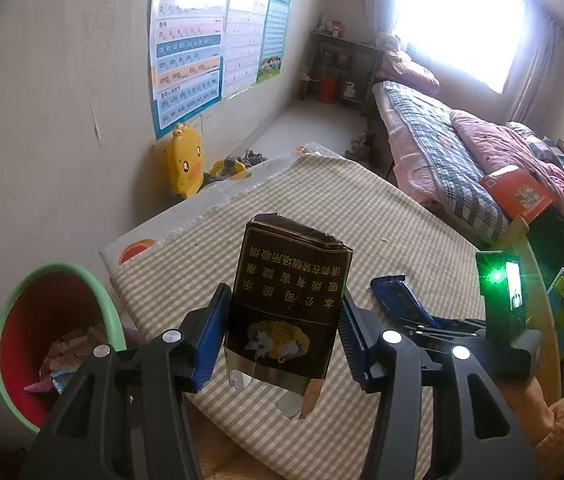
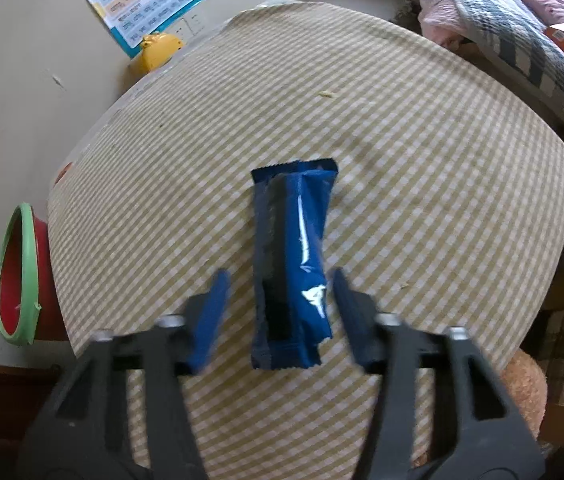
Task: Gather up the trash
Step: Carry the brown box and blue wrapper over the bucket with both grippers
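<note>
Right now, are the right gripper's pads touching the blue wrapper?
Apart. The right wrist view shows checked cloth between each pad and the blue wrapper; the right gripper straddles it without pressing.

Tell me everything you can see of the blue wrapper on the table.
The blue wrapper is a glossy, crinkled foil-like bar packet with crimped, serrated ends and a dark seam strip down its length. It lies flat on the checked tablecloth, lengthwise between the blue pads of the right tongs. Gaps show on both sides; neither pad touches it.
</note>
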